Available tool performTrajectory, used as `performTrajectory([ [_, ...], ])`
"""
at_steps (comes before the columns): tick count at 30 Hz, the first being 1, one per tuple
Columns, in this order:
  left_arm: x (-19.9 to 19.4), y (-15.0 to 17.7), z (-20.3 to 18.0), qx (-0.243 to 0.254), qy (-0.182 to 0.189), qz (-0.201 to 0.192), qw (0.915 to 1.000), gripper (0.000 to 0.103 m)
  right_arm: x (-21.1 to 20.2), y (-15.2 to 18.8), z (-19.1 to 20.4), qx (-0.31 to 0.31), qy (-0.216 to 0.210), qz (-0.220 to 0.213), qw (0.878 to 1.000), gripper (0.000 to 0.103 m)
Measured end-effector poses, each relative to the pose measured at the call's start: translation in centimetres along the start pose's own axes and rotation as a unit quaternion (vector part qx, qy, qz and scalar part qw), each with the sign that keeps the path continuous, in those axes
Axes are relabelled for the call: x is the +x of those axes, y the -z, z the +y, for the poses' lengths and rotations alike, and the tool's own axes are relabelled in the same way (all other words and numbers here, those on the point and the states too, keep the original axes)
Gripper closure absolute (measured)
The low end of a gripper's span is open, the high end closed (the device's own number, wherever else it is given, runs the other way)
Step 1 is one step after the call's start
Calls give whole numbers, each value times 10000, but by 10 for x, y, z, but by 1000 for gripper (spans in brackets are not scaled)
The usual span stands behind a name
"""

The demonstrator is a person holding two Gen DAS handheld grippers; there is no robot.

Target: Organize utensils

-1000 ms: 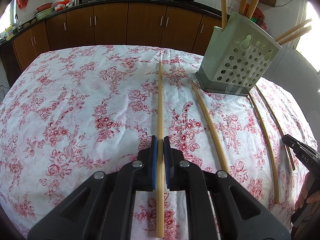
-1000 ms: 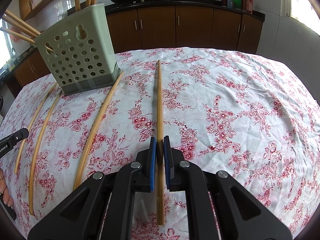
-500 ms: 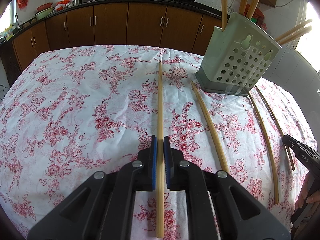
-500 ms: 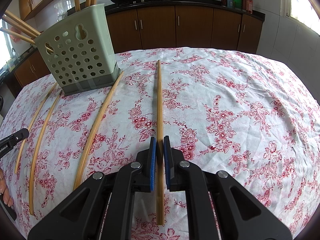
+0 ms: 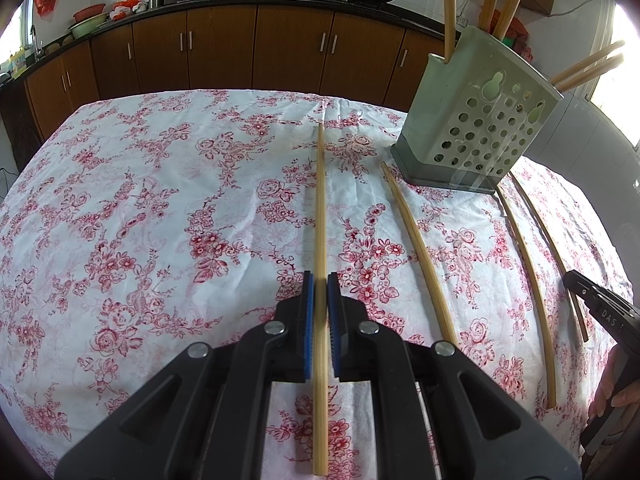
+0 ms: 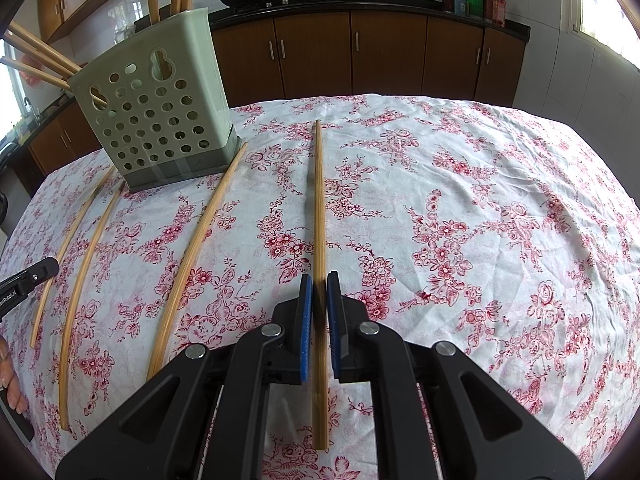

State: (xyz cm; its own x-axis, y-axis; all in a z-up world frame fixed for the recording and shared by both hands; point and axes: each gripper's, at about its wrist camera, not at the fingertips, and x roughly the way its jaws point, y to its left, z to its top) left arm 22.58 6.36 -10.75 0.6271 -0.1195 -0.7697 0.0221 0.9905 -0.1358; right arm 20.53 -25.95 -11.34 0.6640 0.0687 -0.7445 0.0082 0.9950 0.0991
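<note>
left hand-held gripper [image 5: 320, 292]: clamped on a chopstick [image 5: 320, 200]
right hand-held gripper [image 6: 319, 292]: clamped on another chopstick [image 6: 319, 200]
change: none, both unmoved
next: holder [image 6: 156, 120]

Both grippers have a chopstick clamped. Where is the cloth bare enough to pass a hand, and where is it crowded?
Bare: left of the left gripper's chopstick, and right of the right gripper's chopstick. Crowded: three loose chopsticks lie between them, below the holder.

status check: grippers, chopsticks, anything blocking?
Left hand-held gripper shut on a chopstick; right likewise. Three loose chopsticks on cloth. Holder path clear.
</note>
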Motion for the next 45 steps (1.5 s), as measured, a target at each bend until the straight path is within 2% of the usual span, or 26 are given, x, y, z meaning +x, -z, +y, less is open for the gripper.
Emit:
performTrajectory([
  [4,-2,-1,-1,34,-18,8,10000,93,-1,0,0,-8,12,-2,10000,94],
  [12,-15,15,-13,502,-385,42,9980,94,-9,10,-3,-6,-79,7,10000,95],
  [17,-22,14,-15,584,-353,47,9977,95,-20,8,-2,-57,-84,-138,9999,95],
  [23,-79,-8,-25,700,-174,-734,9947,95,-71,-12,-2,-96,-154,-982,9950,95],
  [27,-114,-30,-29,589,100,-1209,9909,95,-101,-27,-2,-44,-231,-1458,9890,95],
  [35,-147,-56,-40,715,380,-1551,9846,95,-129,-49,-3,4,-360,-1865,9818,95],
  [40,-167,-66,-52,891,572,-1701,9797,95,-146,-63,4,25,-595,-2040,9772,95],
  [45,-194,-79,-76,1124,796,-2038,9693,95,-179,-84,19,-63,-988,-2489,9635,95],
])
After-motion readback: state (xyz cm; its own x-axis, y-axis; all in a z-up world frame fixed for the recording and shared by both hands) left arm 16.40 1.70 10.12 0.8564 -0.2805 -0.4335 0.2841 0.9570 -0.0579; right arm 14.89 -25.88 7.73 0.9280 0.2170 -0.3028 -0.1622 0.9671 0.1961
